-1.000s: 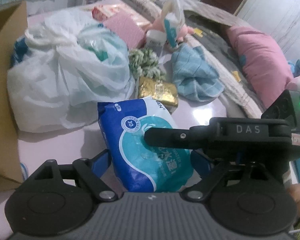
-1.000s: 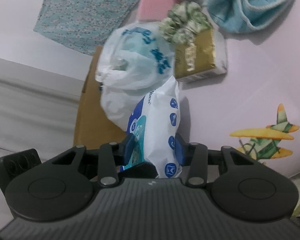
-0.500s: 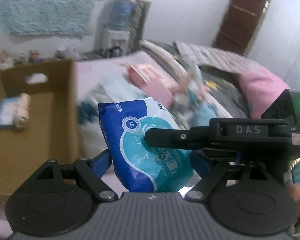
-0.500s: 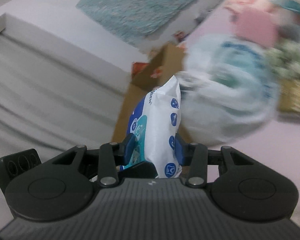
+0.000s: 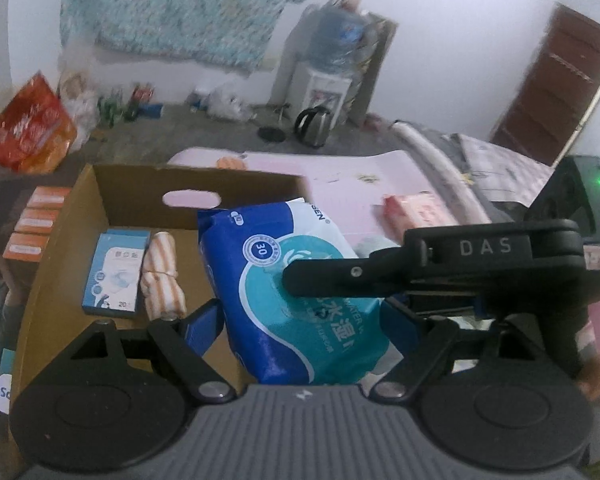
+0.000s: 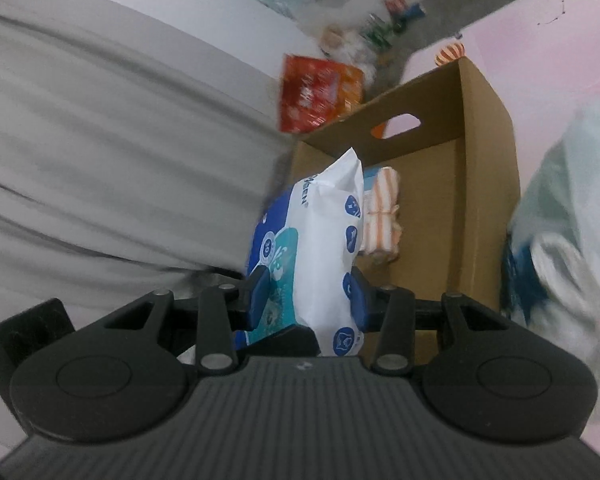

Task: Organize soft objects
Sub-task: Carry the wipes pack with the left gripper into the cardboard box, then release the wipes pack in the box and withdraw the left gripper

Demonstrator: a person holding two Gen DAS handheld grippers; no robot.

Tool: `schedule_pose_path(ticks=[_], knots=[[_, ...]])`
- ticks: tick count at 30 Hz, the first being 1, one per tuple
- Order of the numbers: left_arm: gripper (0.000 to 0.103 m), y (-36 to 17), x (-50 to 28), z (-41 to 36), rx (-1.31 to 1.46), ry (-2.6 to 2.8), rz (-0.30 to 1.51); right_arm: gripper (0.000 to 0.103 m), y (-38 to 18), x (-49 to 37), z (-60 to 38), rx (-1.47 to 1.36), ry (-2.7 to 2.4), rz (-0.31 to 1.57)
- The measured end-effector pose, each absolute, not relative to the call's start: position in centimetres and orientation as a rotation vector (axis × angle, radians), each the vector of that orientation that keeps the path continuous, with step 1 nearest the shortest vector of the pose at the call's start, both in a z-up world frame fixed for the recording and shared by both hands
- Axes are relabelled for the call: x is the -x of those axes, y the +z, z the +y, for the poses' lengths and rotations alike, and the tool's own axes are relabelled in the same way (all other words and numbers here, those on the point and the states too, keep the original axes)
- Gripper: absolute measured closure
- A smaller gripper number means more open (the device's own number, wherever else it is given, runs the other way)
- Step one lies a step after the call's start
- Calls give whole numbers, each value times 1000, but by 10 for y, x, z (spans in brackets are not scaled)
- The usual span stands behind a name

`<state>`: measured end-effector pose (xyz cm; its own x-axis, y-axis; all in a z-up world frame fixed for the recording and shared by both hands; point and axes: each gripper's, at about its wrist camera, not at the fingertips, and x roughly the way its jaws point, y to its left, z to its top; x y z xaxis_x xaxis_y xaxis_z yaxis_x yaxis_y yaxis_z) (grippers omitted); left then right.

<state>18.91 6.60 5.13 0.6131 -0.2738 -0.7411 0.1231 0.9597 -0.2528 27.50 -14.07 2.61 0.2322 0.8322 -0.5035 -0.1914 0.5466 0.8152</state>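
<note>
Blue wipes pack [image 5: 296,300] is pinched by both the right gripper [image 6: 308,300] and left gripper [image 5: 300,320], so they'd best lower it flat into the box [image 5: 80,208] beside the towel roll [image 5: 162,276].
</note>
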Motion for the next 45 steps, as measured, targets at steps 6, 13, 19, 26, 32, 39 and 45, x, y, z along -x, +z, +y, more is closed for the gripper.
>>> schedule_pose_path(ticks=[6,13,19,26,32,39,45], knots=[[17,13,-250,98,269,-233,1000,60,6,-321,-99,-601,682,1243],[11,-19,-291,111,317,-208,1033,41,-13,-357,-77,-517,613,1283],[13,-37,-305,126,310,-132,1084,19,-13,-368,-76,-533,618,1245],[13,-27,-295,122,275,-153,1059,20,-6,-370,-91,-670,661,1200],[22,-23,-285,101,183,-154,1078,20,18,-343,-133,-762,706,1070],[26,-55,-278,81,142,-143,1237,20,23,-270,-197,-809,740,967],[26,-85,-291,71,141,-68,1337,20,1,-211,-246,-887,732,918]])
